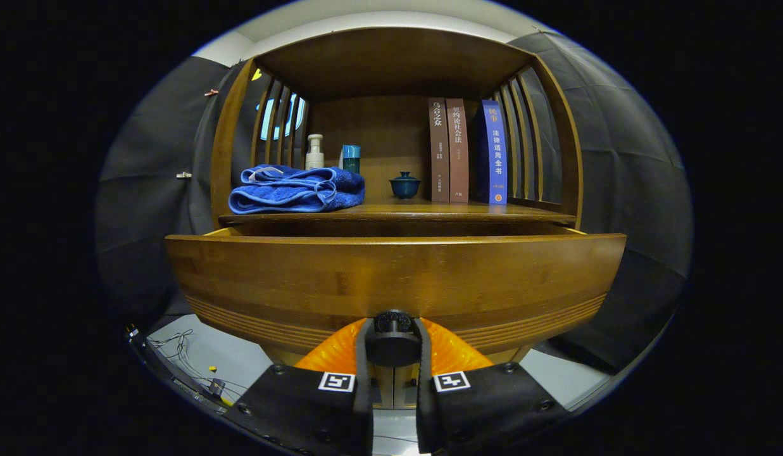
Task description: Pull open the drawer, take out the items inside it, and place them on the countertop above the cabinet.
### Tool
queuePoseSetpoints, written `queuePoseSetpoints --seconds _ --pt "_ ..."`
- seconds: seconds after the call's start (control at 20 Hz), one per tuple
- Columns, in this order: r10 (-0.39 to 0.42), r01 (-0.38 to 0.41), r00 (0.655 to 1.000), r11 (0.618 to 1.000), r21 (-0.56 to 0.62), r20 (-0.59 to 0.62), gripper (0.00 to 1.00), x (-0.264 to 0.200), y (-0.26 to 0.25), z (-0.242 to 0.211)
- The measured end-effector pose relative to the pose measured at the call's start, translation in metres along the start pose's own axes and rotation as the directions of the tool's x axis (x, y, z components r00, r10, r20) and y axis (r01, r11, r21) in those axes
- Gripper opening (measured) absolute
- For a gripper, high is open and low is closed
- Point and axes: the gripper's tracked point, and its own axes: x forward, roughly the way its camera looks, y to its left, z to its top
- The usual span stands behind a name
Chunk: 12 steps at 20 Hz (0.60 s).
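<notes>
The wooden drawer front (394,278) stands pulled out toward me from the cabinet, a gap showing behind its top edge. Its round dark knob (392,329) sits between my two fingers, and my gripper (393,345) is shut on it. The drawer's inside is hidden behind the front panel. Above it runs the countertop (530,212), a wooden shelf inside an open cabinet frame.
On the countertop lie a folded blue towel (296,189), a pale pump bottle (314,152), a teal cup (350,158), a dark lidded bowl (405,185) and three upright books (467,151). Slatted sides close the shelf left and right. Loose wires (176,354) lie on the floor.
</notes>
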Motion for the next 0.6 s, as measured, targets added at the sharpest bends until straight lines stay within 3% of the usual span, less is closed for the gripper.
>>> queuePoseSetpoints --seconds 0.6 --pt "-0.002 0.002 1.000 1.000 0.013 -0.018 0.31 -0.050 0.000 -0.018"
